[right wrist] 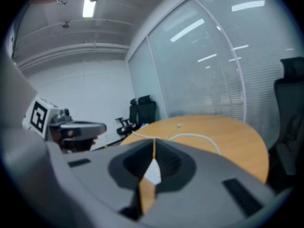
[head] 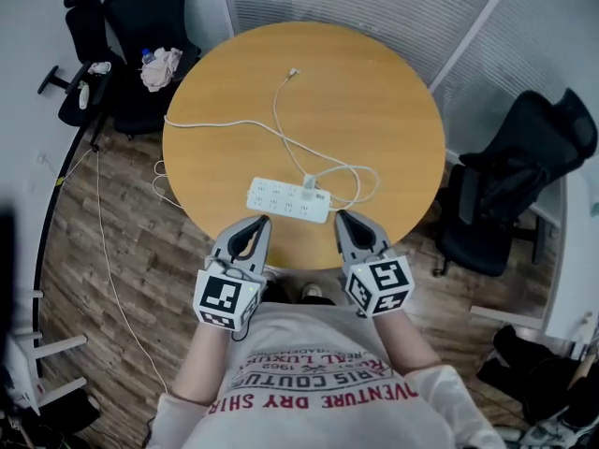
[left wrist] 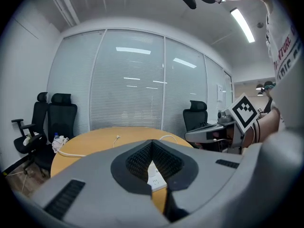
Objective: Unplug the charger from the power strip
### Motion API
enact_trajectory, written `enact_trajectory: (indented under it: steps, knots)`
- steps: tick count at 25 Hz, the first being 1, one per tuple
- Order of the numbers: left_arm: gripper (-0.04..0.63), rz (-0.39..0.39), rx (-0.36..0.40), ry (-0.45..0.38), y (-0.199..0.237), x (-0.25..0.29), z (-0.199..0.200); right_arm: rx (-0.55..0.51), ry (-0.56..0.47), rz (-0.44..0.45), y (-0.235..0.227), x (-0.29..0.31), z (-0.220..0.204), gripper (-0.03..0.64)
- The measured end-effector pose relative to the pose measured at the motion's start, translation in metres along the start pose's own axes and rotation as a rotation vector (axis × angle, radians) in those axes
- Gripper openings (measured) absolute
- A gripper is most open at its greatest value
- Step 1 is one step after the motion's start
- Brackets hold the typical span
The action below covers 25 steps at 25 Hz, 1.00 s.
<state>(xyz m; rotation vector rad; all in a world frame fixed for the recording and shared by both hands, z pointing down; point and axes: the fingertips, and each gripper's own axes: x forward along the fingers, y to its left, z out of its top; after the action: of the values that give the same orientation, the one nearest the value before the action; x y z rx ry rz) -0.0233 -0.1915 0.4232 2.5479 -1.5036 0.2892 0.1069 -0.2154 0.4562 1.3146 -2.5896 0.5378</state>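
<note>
Both tools read grey from my end: left gripper and right gripper, smooth moulded shells with a teardrop hollow lined by black ribbed pads. Each carries a white cube with black square markers: left cube, right cube. White short-sleeved T-shirt, red lettering.

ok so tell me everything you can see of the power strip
The power strip is a long white bar, plastic by its look, with rows of sockets on top. It lies flat on the round wooden table, near the edge closest to the person, slightly skewed. A small white charger is plugged in towards its right end, and white cable loops beside that end. The left gripper and right gripper sit just short of it, neither touching.
</note>
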Motion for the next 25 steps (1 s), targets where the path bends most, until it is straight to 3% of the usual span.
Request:
enact_trajectory:
  steps: [9, 15, 23, 25]
  knots:
    - [0.032, -0.185, 0.025, 0.096, 0.046, 0.069, -0.028, 0.074, 0.086, -0.156, -0.024, 0.042, -0.015, 0.029]
    - [0.032, -0.362, 0.046, 0.197, 0.052, 0.099, -0.075, 0.135, 0.146, -0.271, -0.027, 0.064, -0.04, 0.029]
    - [0.032, -0.521, 0.117, 0.35, 0.041, 0.121, -0.146, 0.223, 0.238, -0.365, -0.025, 0.083, -0.088, 0.029]
    - [0.032, -0.529, 0.147, 0.384, 0.04, 0.128, -0.161, 0.23, 0.259, -0.378, -0.025, 0.086, -0.098, 0.029]
